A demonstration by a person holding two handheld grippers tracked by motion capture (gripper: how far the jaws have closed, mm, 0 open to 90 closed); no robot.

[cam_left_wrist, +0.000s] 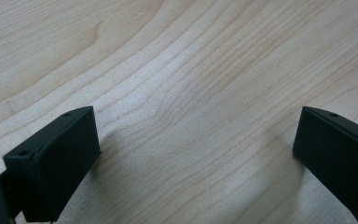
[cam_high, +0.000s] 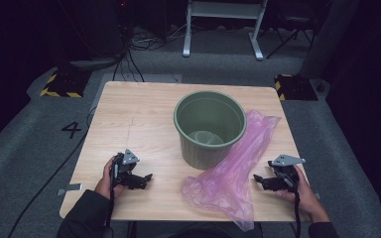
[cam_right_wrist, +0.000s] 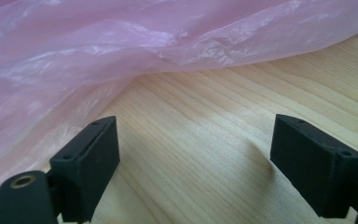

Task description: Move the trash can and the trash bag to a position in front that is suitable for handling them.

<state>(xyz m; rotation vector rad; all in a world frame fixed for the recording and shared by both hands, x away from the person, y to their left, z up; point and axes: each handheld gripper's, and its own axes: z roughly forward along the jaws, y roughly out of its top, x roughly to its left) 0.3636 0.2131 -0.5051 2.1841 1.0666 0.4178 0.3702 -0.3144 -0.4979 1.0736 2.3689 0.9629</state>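
Here I see the pink plastic bag (cam_high: 230, 171) lying crumpled and translucent on the pale wood-grain counter (cam_high: 139, 119), its long axis running from the near edge diagonally up past the round green bucket (cam_high: 210, 128), touching its right side. My right tool (cam_high: 258, 179) rests near it, jaws spread, empty; my left tool (cam_high: 146, 177) likewise gapes on bare wood.

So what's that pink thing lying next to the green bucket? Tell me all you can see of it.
It is a pink plastic bag, thin, translucent and crinkled, lying flat and empty on the wooden table. It stretches diagonally from beside the green bucket, against whose right side it rests, to the table's near edge, which it overhangs. The right gripper points at it, fingers open, not touching.
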